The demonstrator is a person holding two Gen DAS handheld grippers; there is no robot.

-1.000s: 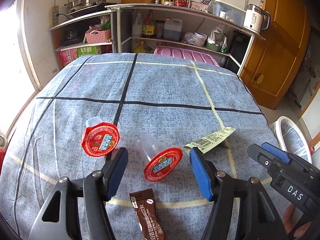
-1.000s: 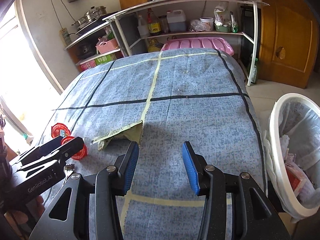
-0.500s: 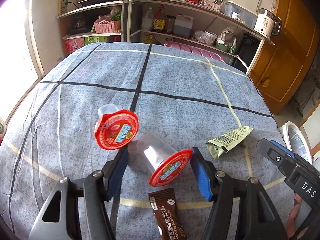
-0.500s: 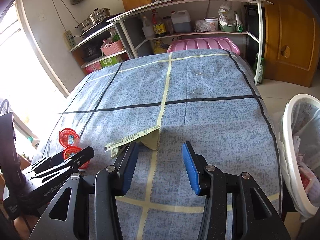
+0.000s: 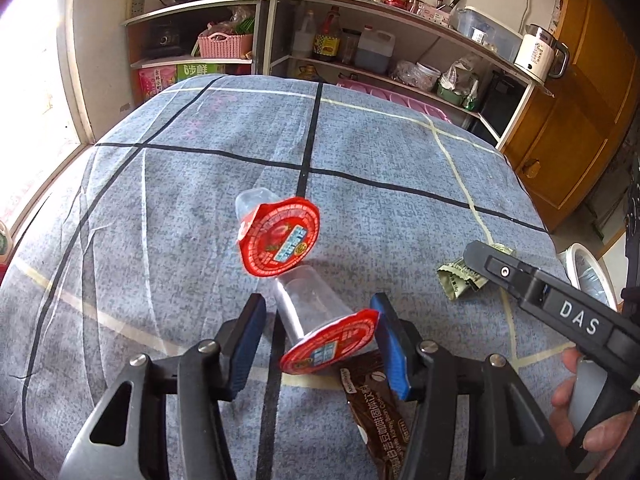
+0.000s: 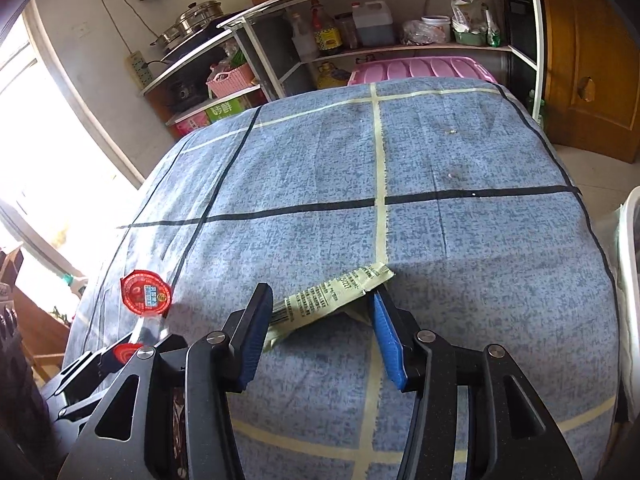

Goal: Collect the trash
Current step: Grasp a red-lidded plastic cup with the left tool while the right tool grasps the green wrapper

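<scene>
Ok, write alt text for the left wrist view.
The left gripper is closing around a clear jelly cup lying on its side on a blue tablecloth. A second cup lies just beyond, a brown sachet nearer, a green wrapper right.

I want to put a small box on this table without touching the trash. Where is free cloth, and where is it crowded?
Free: the far half of the blue cloth, beyond the black cross line toward the shelves. Crowded: the near edge, where two red-lidded cups, a brown sachet and a green wrapper lie among the left gripper and right gripper.
</scene>
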